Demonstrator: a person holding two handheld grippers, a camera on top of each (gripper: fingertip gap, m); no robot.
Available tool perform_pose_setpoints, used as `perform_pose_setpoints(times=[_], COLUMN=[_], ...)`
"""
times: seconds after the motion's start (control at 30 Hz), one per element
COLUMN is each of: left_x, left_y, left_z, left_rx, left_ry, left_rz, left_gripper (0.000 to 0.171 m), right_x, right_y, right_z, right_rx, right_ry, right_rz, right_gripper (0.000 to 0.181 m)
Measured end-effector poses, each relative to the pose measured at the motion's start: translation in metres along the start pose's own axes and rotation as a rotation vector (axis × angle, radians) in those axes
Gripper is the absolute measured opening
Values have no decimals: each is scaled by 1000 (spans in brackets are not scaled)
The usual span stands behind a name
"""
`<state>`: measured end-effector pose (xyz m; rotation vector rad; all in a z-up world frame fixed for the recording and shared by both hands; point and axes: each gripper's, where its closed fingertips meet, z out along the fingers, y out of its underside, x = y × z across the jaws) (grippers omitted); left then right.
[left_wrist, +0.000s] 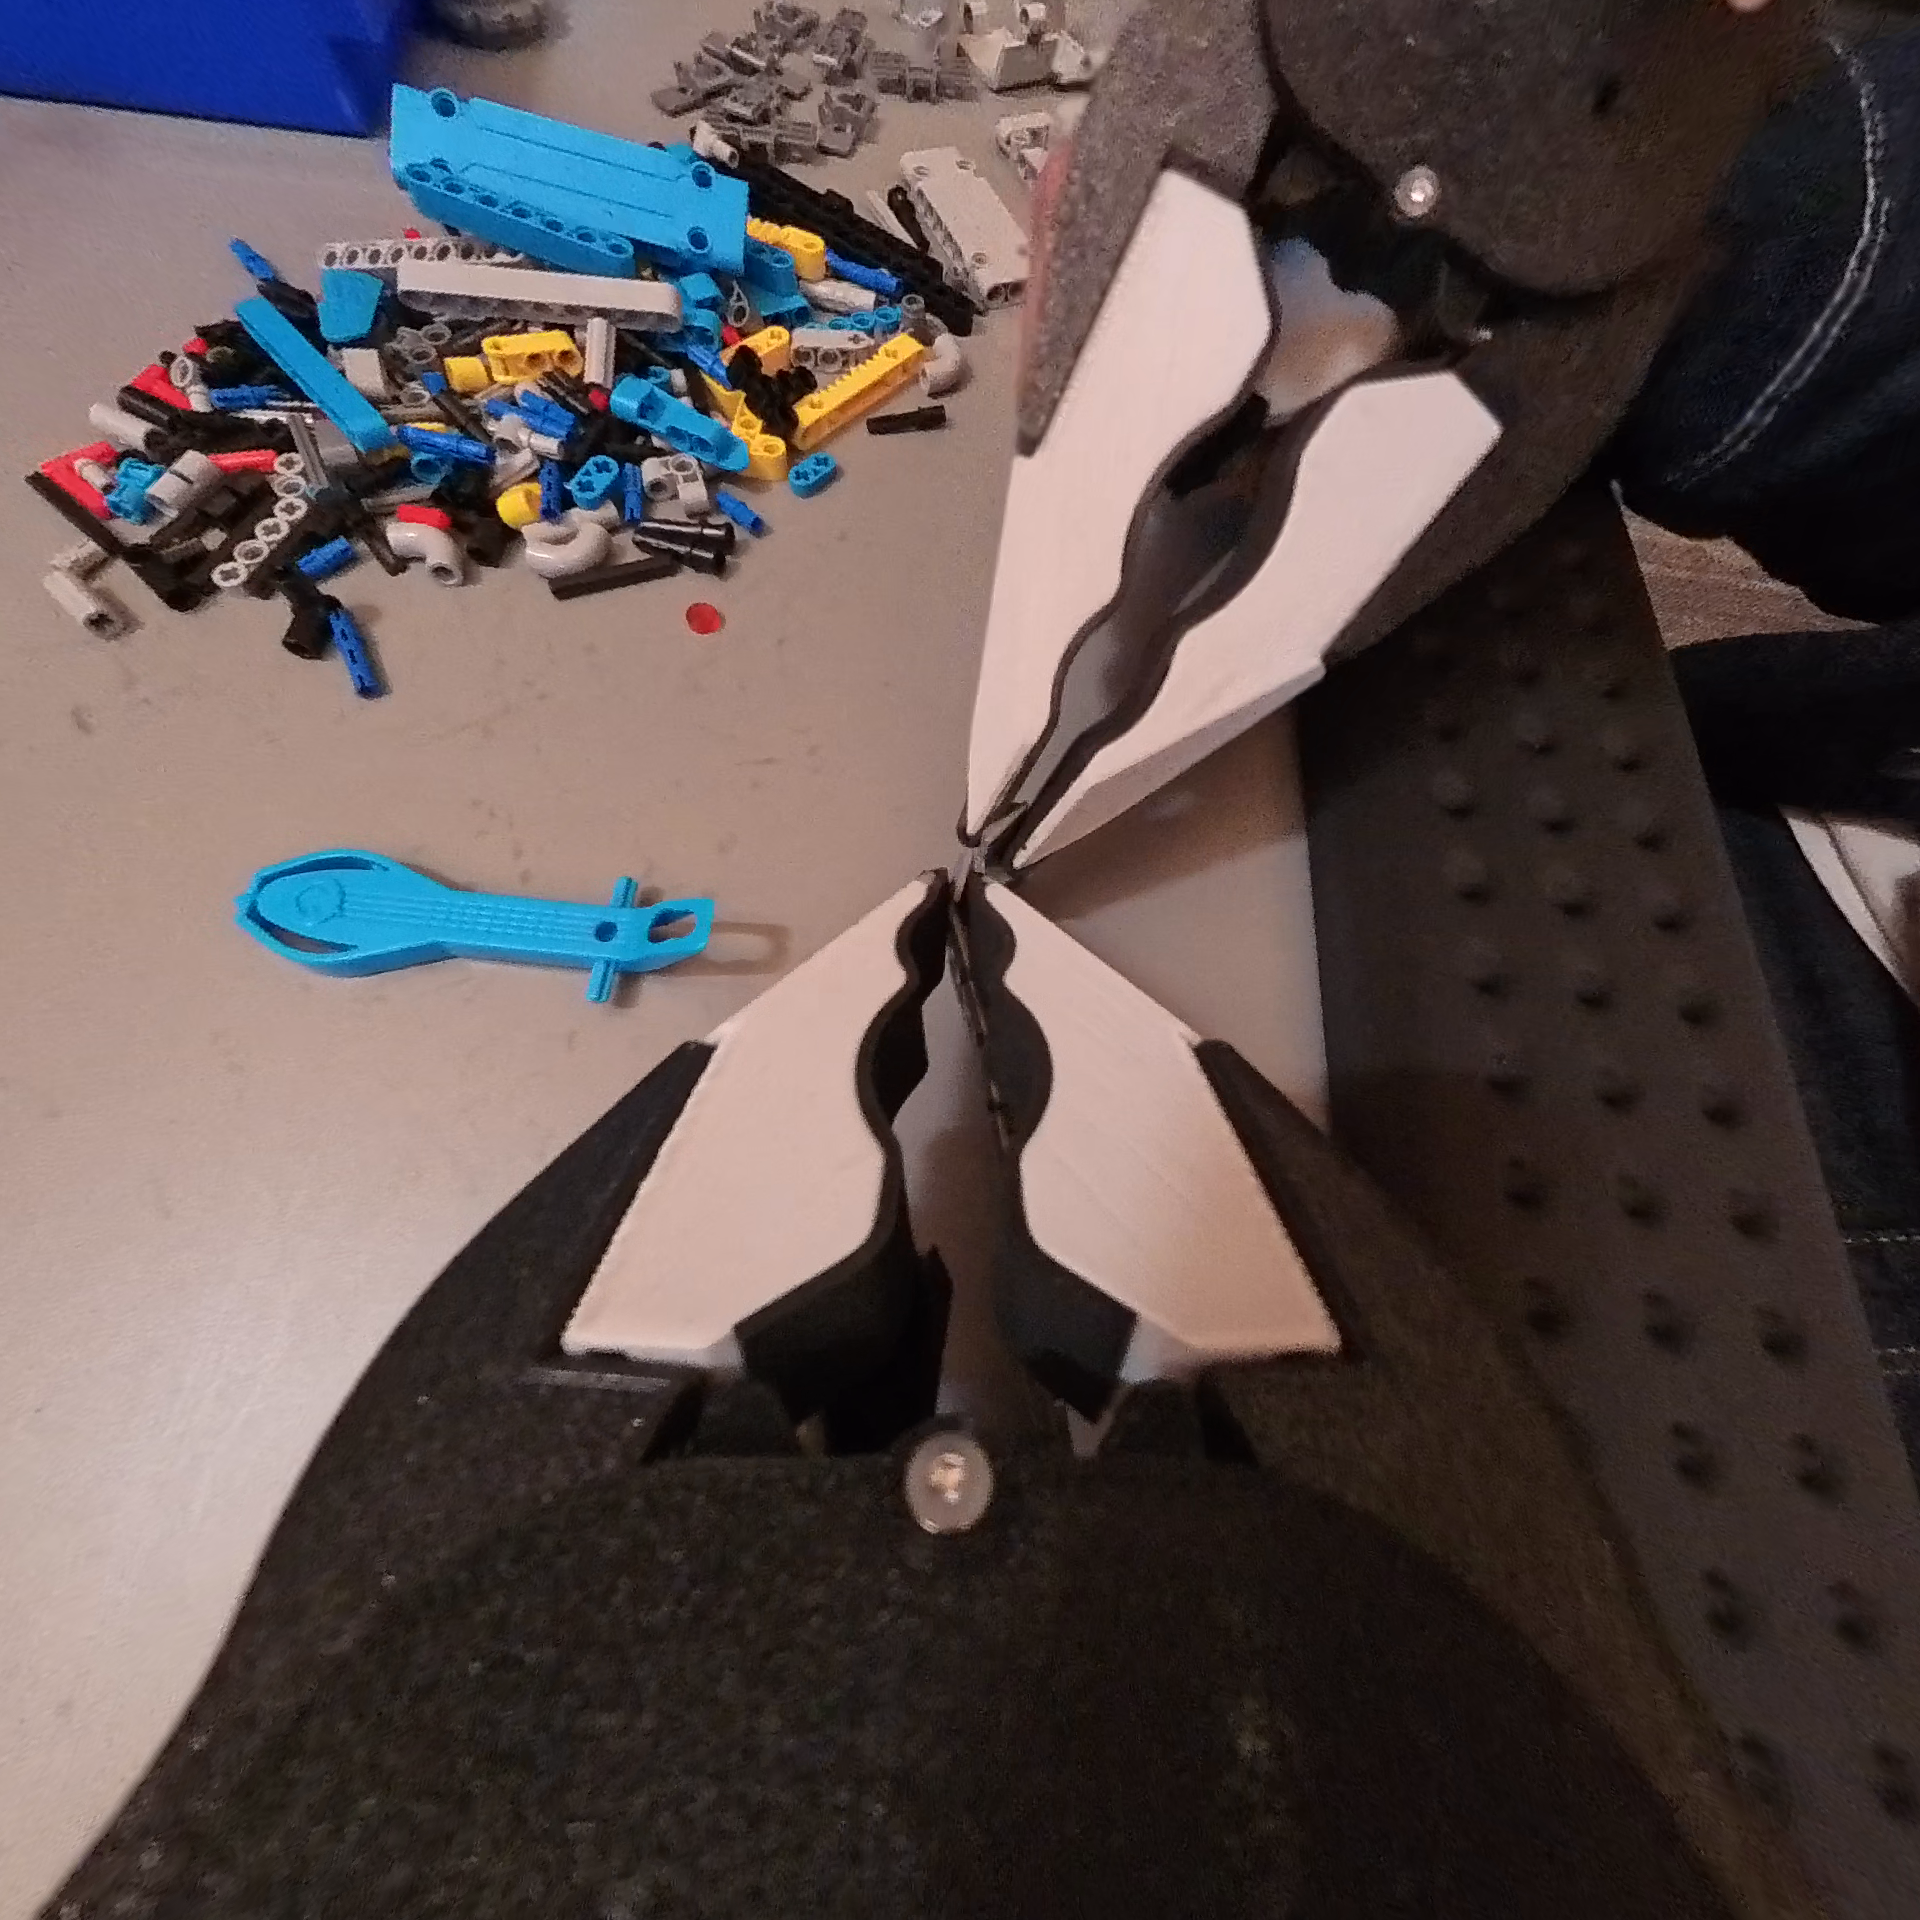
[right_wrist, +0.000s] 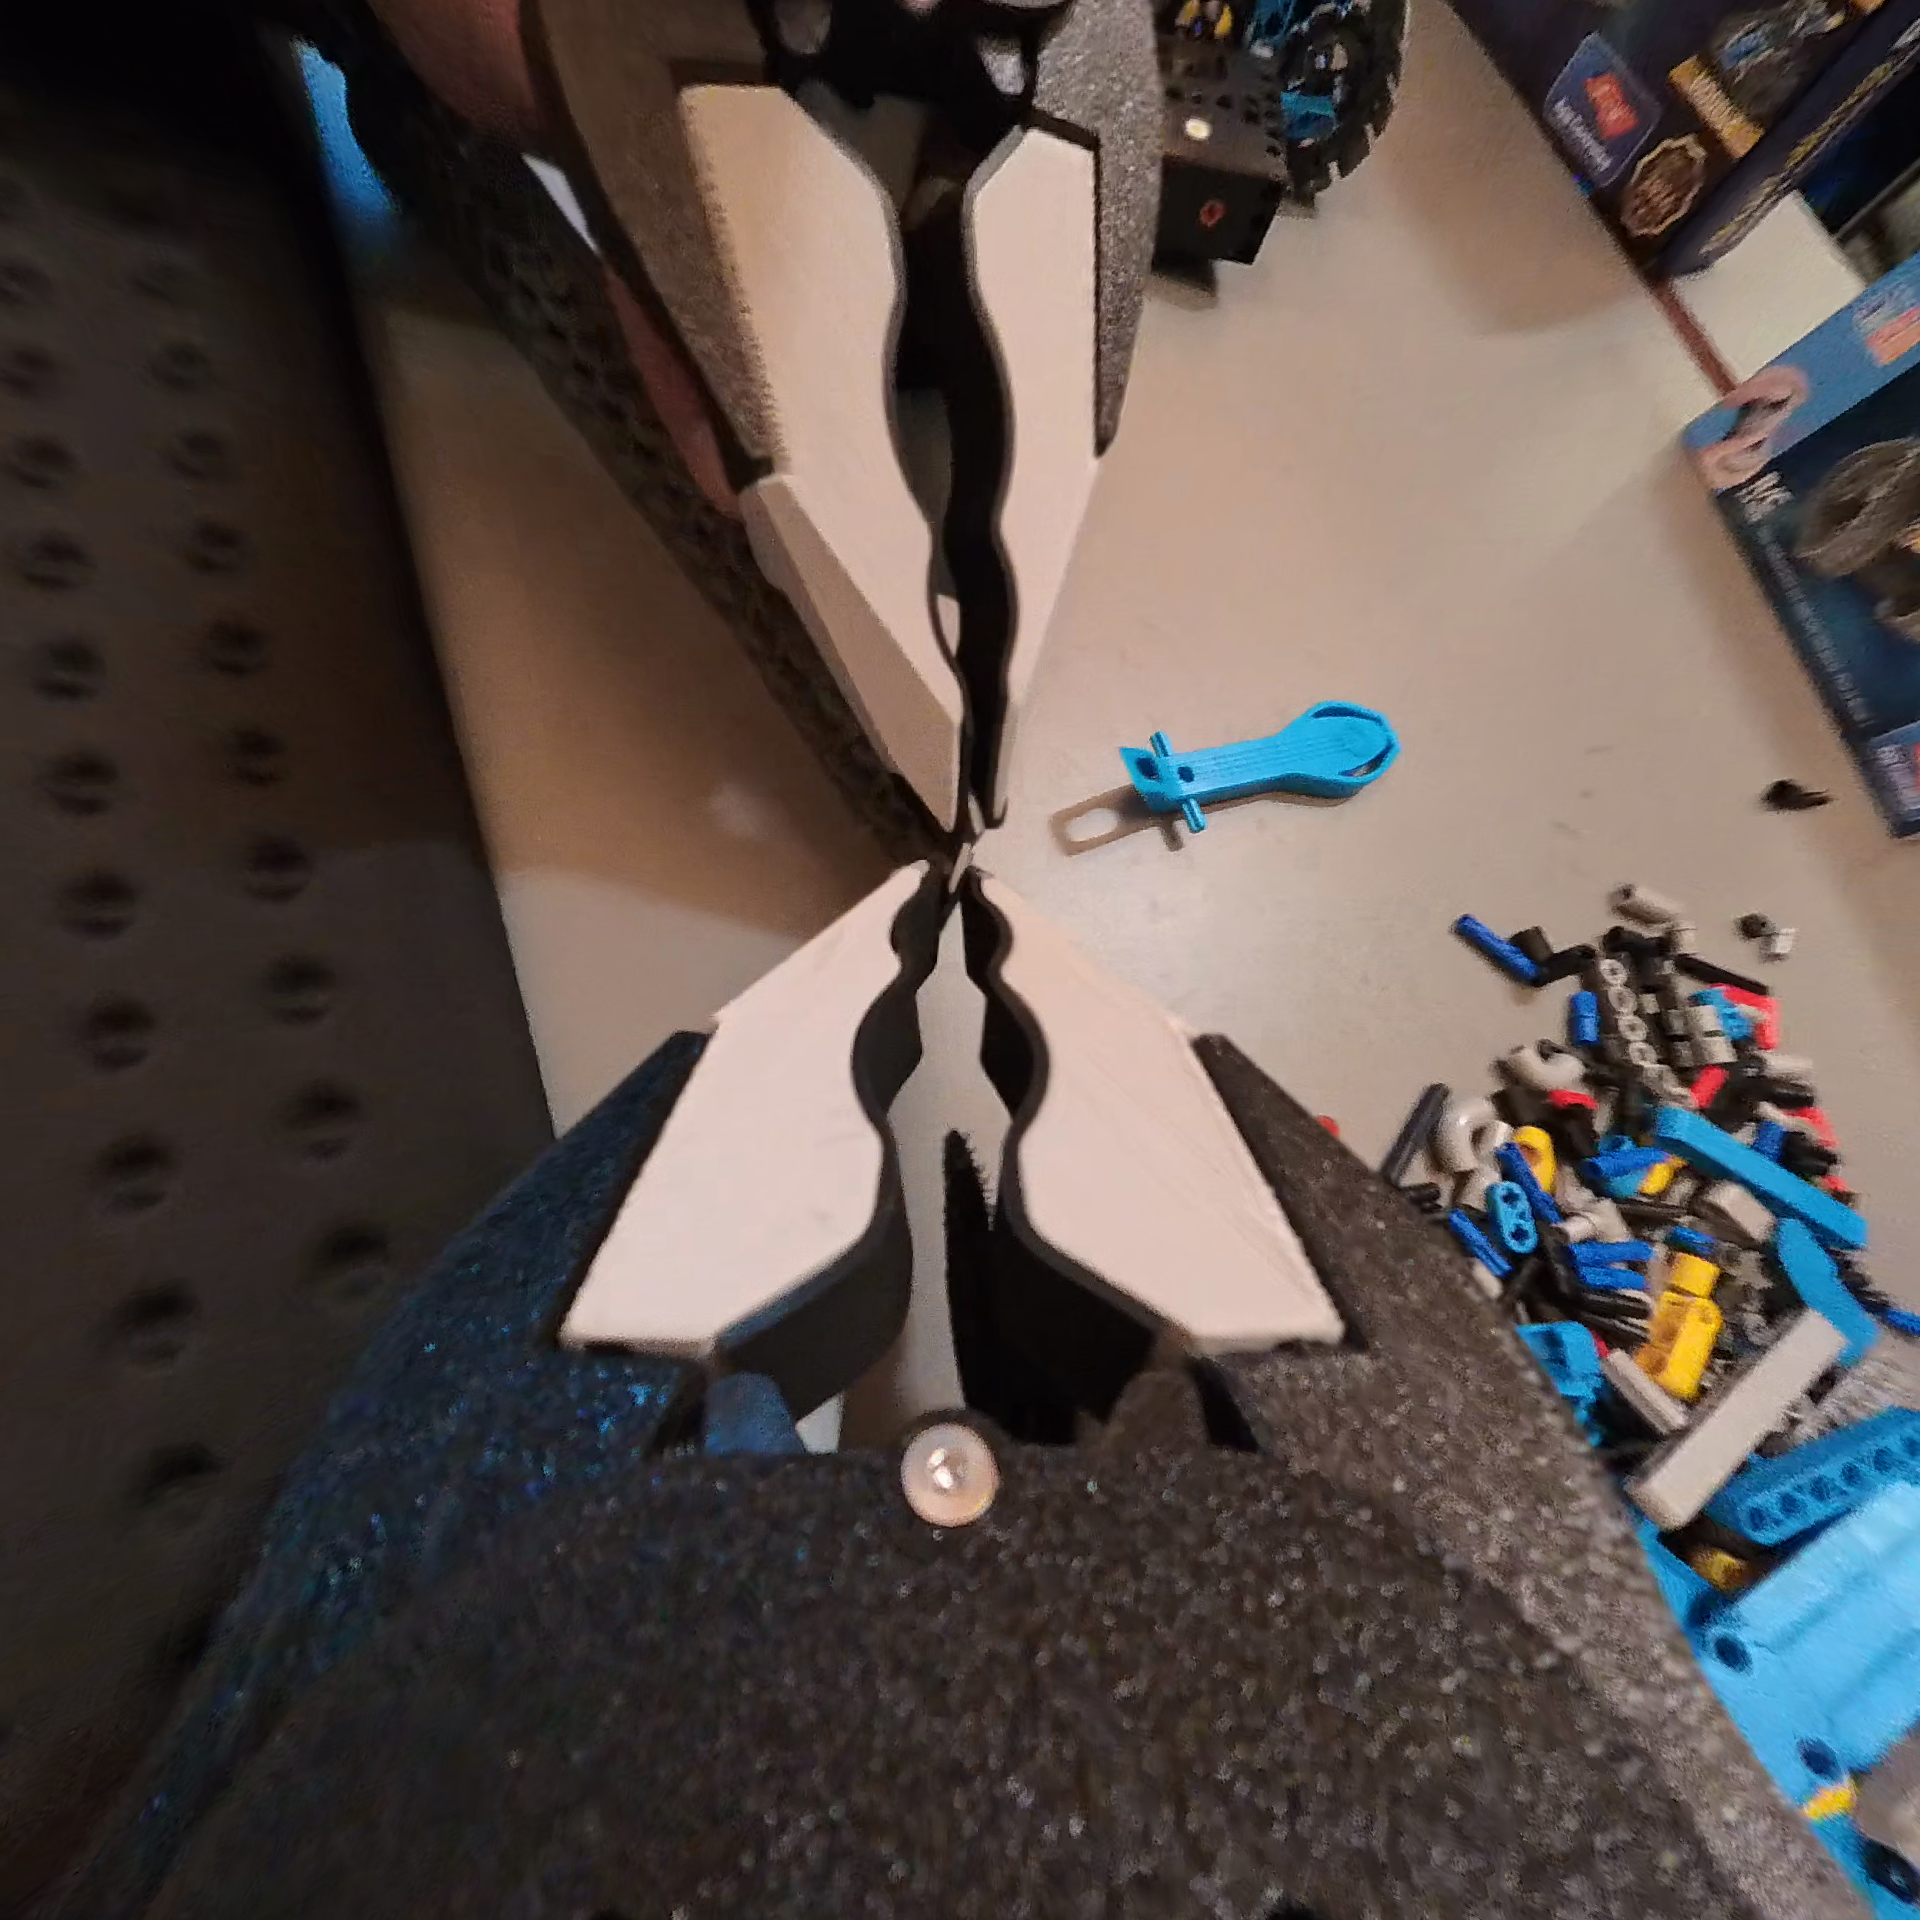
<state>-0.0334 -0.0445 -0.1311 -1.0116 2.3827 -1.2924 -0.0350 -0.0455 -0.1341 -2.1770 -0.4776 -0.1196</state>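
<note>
Small grey piece (left_wrist: 975, 868), too tiny to identify, sits where the two pairs of tongs meet tip to tip, just beside the narrow end of the light-blue plastic brick-separator tool (left_wrist: 457, 928), above the pale grey surface (left_wrist: 416, 1143). The left tongs (left_wrist: 961, 896) are closed to a narrow slit, with a thin grey strip running edge-on between their white fingers. The right tongs (right_wrist: 951, 883) are likewise pinched together at the tips on that small piece.

Beyond the separator tool's wide end lies a loose pile of blue, yellow, black, red and grey plastic building parts (left_wrist: 499, 416). A small red round dot (left_wrist: 703, 617) lies between the tool and that pile. Past the pile is a cluster of grey connectors (left_wrist: 790, 73) and a dark blue bin (left_wrist: 187, 42). On the far side of the tongs from the tool runs a black perforated board (left_wrist: 1558, 935).

Blue printed cardboard boxes (right_wrist: 1829, 561) stand beyond the tool's wide end; their lettering is blurred.
</note>
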Motion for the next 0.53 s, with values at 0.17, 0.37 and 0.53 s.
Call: perform_pose_setpoints(times=[0.17,0.37,0.53], left_x=[4,1,0], left_y=[-1,-3,-4], left_z=[3,5,6], left_rx=[-5,-4,-2], left_ry=[-11,-49,-64], left_rz=[-3,-8,-11], left_gripper=[1,1,1], right_x=[-4,0,0], right_y=[3,4,4], right_z=[-3,-3,-3], right_rx=[1,10,26], right_ry=[105,109,67], right_rz=[-109,-83,-6], right_gripper=[1,1,1])
